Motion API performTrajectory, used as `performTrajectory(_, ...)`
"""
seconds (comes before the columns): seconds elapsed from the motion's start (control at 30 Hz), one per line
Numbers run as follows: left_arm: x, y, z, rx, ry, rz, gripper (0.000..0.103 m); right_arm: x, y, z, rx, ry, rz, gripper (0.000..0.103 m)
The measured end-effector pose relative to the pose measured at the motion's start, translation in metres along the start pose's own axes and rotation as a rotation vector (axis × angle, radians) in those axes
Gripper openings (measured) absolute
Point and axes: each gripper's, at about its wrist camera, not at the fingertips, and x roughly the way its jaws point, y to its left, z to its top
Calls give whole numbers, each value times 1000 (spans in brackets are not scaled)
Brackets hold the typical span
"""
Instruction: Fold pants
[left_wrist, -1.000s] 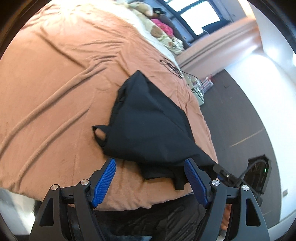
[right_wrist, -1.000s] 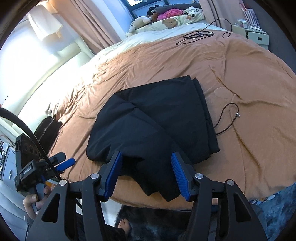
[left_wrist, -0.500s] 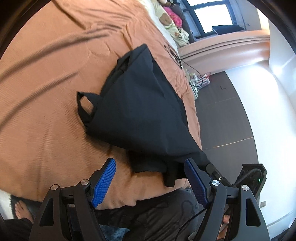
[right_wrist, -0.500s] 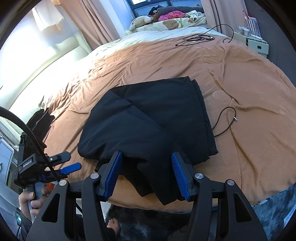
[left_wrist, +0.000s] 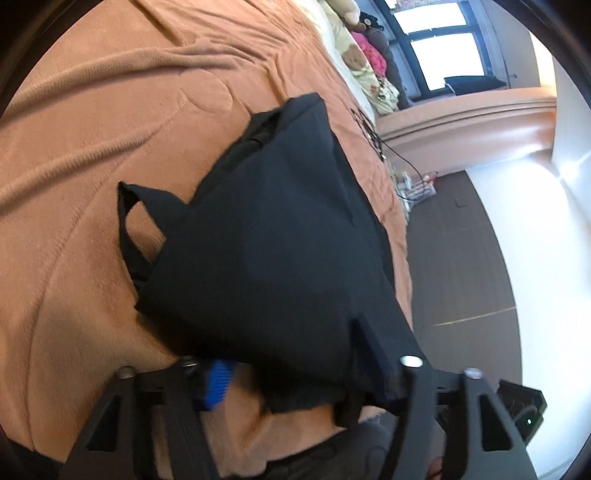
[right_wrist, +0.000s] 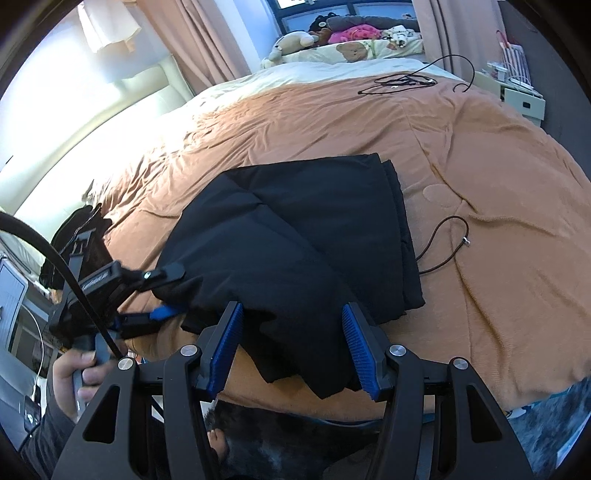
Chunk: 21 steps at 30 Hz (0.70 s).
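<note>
Black pants (right_wrist: 295, 229) lie folded on the brown bed cover (right_wrist: 480, 177), their near edge hanging over the front of the bed. In the left wrist view the pants (left_wrist: 273, 240) fill the middle, with a loop sticking out on the left. My left gripper (left_wrist: 291, 354) is closing around the near left corner; cloth drapes over its fingers and hides most of the blue pad (left_wrist: 218, 384). From the right wrist view, the left gripper (right_wrist: 166, 293) has one finger above the corner and one below. My right gripper (right_wrist: 291, 332) stands open, with the hanging edge loose between its pads.
A thin dark cord (right_wrist: 443, 240) lies on the cover to the right of the pants. More cables (right_wrist: 402, 79) sit near the pillows and stuffed toys (right_wrist: 332, 40). A white nightstand (right_wrist: 524, 96) is at the far right. A person's hand (right_wrist: 74, 373) holds the left handle.
My left gripper has come forward and down onto the pants' corner, rolled a little, and its jaws have narrowed with cloth now over them. The right gripper has stayed put.
</note>
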Motion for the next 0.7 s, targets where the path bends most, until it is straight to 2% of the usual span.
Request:
performTrajectory(0.1,-4,0,2,2,-16,-8,33,-1,-3,-3,0,7,5,54)
performTrajectory(0.2,-14,-13,5,48,-50,7,26,1,-6,-6,-2,17,-5,54)
performTrajectory(0.43,-36,-54,20,151,-111,8,26,3,-13,-11,27,9,42,54)
performTrajectory(0.7,-33,-95,42,251,-96,12,26,4,-15,-12,49,-6,87,54)
